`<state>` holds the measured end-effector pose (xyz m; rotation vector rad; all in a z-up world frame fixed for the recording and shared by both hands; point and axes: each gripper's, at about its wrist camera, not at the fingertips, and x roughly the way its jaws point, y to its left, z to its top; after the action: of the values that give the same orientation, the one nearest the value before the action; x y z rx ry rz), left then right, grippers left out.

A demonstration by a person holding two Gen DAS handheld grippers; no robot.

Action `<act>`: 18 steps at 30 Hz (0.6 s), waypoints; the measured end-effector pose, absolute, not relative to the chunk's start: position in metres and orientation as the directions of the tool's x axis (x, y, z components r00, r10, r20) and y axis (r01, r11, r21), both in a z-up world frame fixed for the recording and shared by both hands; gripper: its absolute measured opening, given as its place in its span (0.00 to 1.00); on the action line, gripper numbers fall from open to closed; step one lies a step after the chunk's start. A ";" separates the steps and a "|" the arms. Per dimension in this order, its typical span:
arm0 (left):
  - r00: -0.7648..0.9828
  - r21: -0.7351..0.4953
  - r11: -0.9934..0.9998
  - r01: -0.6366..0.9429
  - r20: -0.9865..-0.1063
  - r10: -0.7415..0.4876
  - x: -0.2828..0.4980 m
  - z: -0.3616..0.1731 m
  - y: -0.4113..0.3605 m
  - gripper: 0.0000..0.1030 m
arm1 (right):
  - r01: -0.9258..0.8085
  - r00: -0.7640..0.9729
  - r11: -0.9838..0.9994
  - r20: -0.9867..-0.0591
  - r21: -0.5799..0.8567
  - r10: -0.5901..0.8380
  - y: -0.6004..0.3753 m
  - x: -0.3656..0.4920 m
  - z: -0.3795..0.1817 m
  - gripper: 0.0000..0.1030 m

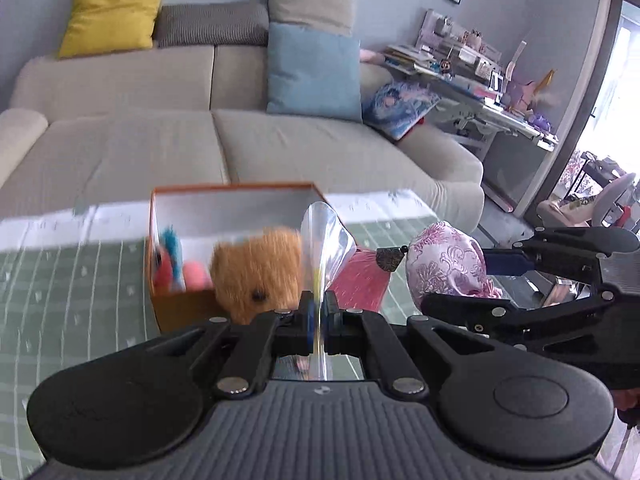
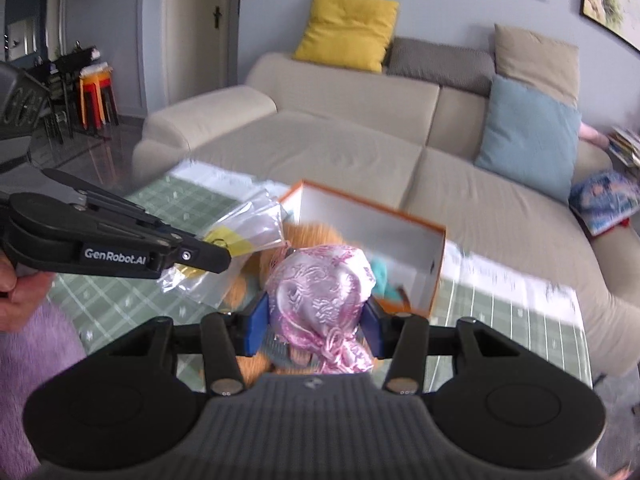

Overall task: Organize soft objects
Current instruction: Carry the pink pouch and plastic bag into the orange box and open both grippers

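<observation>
Pouch: pink satin pouch (image 2: 320, 300) gripped in my right gripper (image 2: 316, 320) jaws.
Bag: clear plastic bag (image 1: 324, 240) pinched in my left gripper (image 1: 319, 316) jaws.
Nearby: orange box (image 1: 180, 304), brown plush (image 1: 256, 272) right below.

A pink-and-white brocade pouch (image 2: 320, 304) hangs clear of the green checked table (image 1: 72, 280). A clear plastic bag (image 1: 324, 240) stands edge-on. An orange plush toy (image 1: 260, 272) leans against the orange box (image 1: 180, 308).
</observation>
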<state>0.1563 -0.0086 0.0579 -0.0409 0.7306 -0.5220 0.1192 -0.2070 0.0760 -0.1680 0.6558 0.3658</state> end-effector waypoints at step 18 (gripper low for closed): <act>0.543 -0.206 0.901 0.381 -0.739 -0.398 0.354 0.026 -0.010 0.04 | -0.309 0.688 0.950 -0.678 0.048 0.258 -0.221 0.337 0.052 0.47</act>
<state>0.3537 -0.0096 0.0257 -0.0214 0.8825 -0.4627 0.3372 -0.2214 0.0524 -0.0722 0.7473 0.3171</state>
